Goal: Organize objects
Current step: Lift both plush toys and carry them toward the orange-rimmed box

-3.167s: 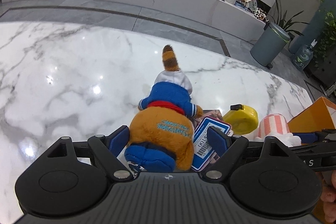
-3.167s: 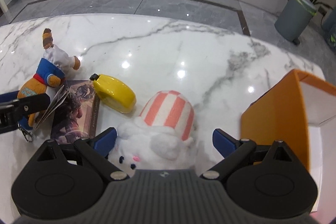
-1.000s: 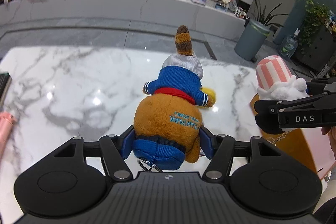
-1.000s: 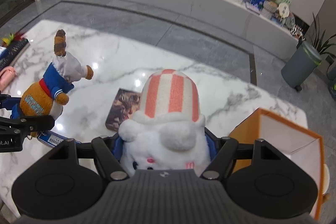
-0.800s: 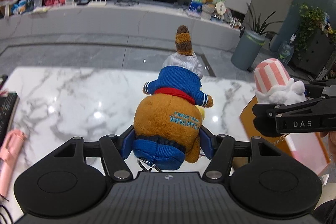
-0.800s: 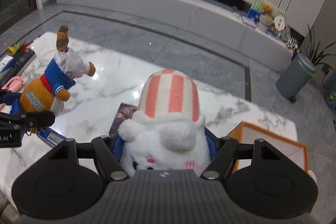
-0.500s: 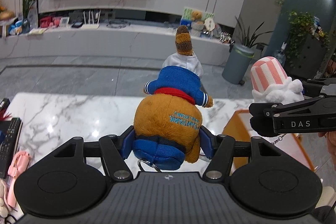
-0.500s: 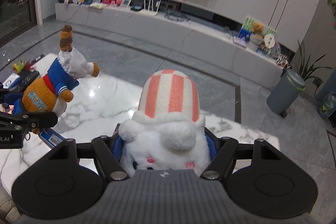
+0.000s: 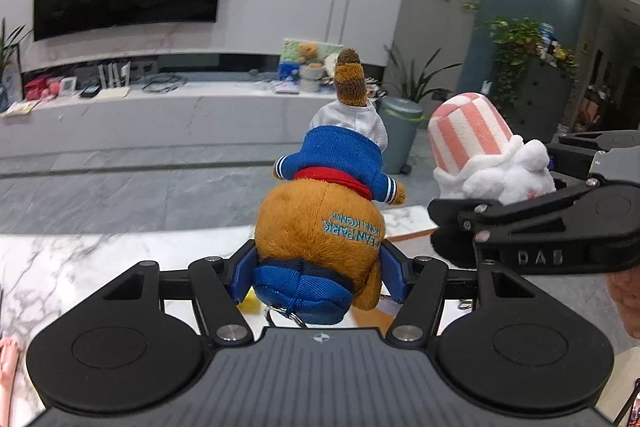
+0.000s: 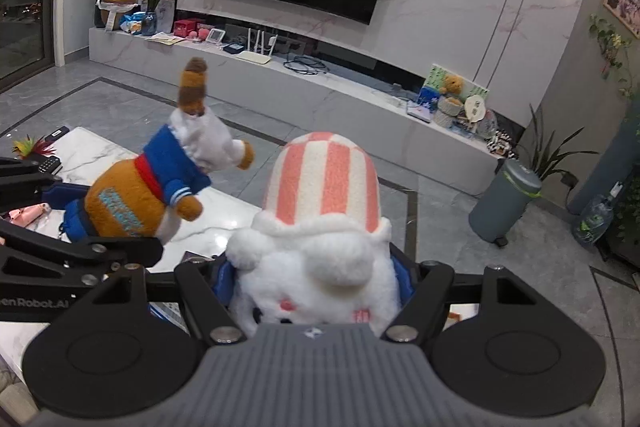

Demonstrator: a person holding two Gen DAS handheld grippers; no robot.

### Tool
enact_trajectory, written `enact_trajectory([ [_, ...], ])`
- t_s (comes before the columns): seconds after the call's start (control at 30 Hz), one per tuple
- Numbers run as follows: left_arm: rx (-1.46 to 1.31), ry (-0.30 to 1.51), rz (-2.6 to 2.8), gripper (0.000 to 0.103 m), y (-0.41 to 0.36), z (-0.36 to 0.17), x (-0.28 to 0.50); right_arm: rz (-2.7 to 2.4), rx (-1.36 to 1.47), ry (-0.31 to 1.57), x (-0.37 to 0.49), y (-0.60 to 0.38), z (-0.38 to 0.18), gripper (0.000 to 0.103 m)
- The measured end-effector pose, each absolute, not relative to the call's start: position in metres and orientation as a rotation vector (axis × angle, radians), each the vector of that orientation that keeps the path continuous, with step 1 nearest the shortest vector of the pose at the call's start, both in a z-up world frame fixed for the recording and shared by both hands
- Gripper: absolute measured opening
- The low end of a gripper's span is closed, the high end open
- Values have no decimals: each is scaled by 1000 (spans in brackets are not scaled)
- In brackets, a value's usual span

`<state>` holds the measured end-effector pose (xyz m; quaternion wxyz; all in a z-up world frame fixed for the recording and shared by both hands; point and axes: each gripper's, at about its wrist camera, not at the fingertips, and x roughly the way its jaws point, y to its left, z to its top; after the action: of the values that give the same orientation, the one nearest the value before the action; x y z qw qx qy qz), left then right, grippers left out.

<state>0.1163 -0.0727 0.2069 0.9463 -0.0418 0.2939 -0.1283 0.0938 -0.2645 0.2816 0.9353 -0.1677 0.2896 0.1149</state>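
My left gripper (image 9: 320, 267) is shut on a brown plush animal (image 9: 320, 227) in a blue jacket and white hood, held up above the marble table (image 9: 80, 259). My right gripper (image 10: 314, 277) is shut on a white plush toy with a pink-and-white striped hat (image 10: 320, 227), also held in the air. The two toys hang side by side: the striped-hat plush shows at the right of the left wrist view (image 9: 476, 155), and the brown plush shows at the left of the right wrist view (image 10: 152, 187). An orange box edge (image 9: 408, 237) peeks between them.
A pink object (image 9: 8, 359) lies at the table's left edge. A remote and colourful items (image 10: 44, 153) lie at the table's far left. A grey bin (image 10: 504, 203) and a TV bench (image 10: 280, 83) stand on the floor beyond.
Both grippers have risen and tilted up with their toys; the table has dropped low in both views and the wall television now shows. Both grips are unchanged.
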Motion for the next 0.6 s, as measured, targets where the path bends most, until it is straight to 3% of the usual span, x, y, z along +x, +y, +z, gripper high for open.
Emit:
enact_trajectory([
  [0.6, -18, 550, -407, 72, -164, 219, 140, 95, -355, 529, 83, -369, 335, 72],
])
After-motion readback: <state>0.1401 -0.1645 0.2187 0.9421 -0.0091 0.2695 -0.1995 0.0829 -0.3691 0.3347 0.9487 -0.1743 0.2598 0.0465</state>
